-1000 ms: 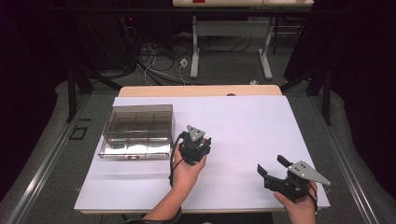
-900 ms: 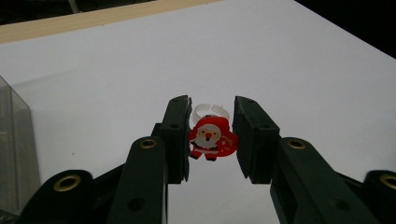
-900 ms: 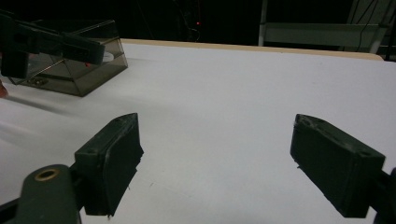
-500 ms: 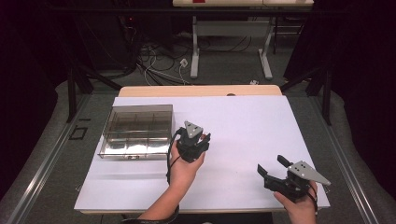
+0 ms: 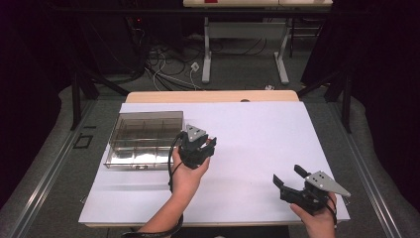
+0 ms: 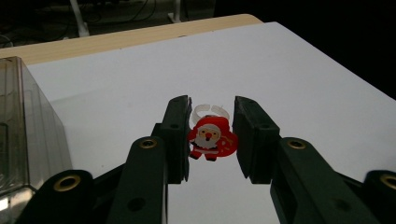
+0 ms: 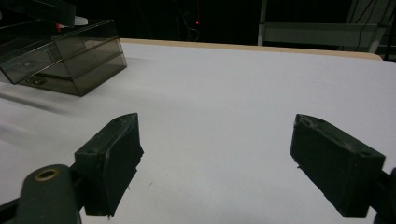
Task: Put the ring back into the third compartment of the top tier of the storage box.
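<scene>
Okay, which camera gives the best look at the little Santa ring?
The left gripper view: the Santa ring sits close up, clamped between the left gripper jaws, its clear band visible behind. From the high view the gripper hides it. The right gripper view gives no clear sight of it.

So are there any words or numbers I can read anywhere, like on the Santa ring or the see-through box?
None can be read.
Santa ring, held in the left hand-held gripper: a picture of Santa, no letters.
Clear box: no label visible.
White table cover: blank.
Right hand-held gripper: no markings visible.
</scene>
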